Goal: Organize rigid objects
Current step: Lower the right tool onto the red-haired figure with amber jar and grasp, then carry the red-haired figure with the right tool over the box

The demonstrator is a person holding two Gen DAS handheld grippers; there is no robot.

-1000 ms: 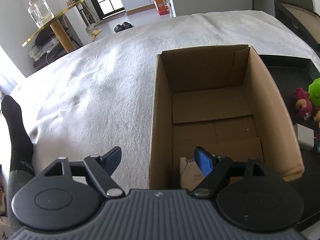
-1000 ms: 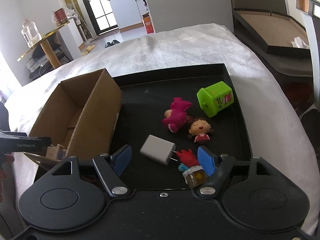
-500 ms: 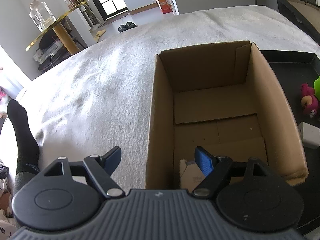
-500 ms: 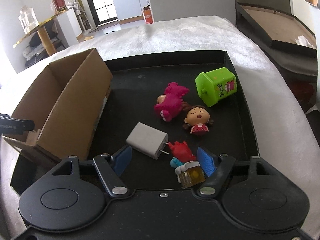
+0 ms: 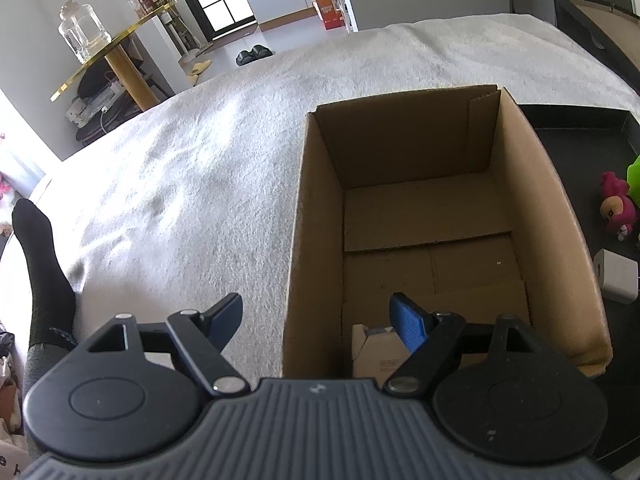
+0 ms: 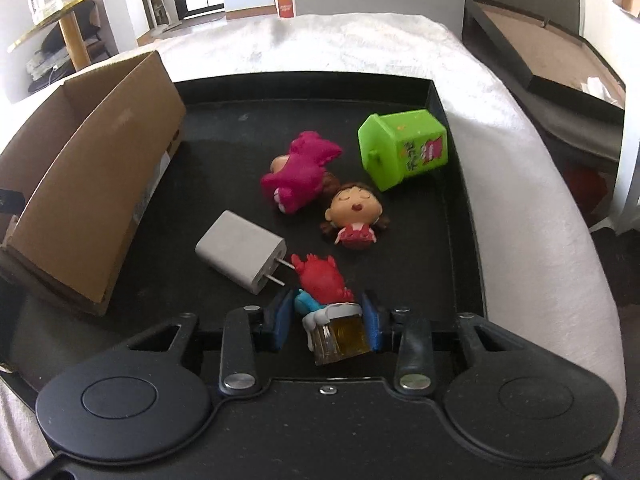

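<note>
My right gripper (image 6: pixel 326 320) is shut on the red crab figure (image 6: pixel 324 280) by its yellow-and-white base, low over the black tray (image 6: pixel 452 216). On the tray lie a white charger (image 6: pixel 240 252), a pink plush toy (image 6: pixel 300 176), a girl doll (image 6: pixel 356 212) and a green toy bin (image 6: pixel 404 148). The cardboard box (image 6: pixel 92 176) stands at the tray's left. My left gripper (image 5: pixel 316 318) is open, straddling the box's near left wall (image 5: pixel 316 240). A small carton (image 5: pixel 376 352) lies inside the box near the right finger.
The tray and box rest on a white blanket (image 5: pixel 180 184). A gold round side table (image 5: pixel 116 64) with a glass jar stands far left. A black-socked leg (image 5: pixel 40 272) is at the left edge. A dark framed board (image 6: pixel 552 52) lies at the right.
My right gripper has moved forward and closed its fingers on the crab figure's base. My left gripper stays open at the box, with only a slight shift.
</note>
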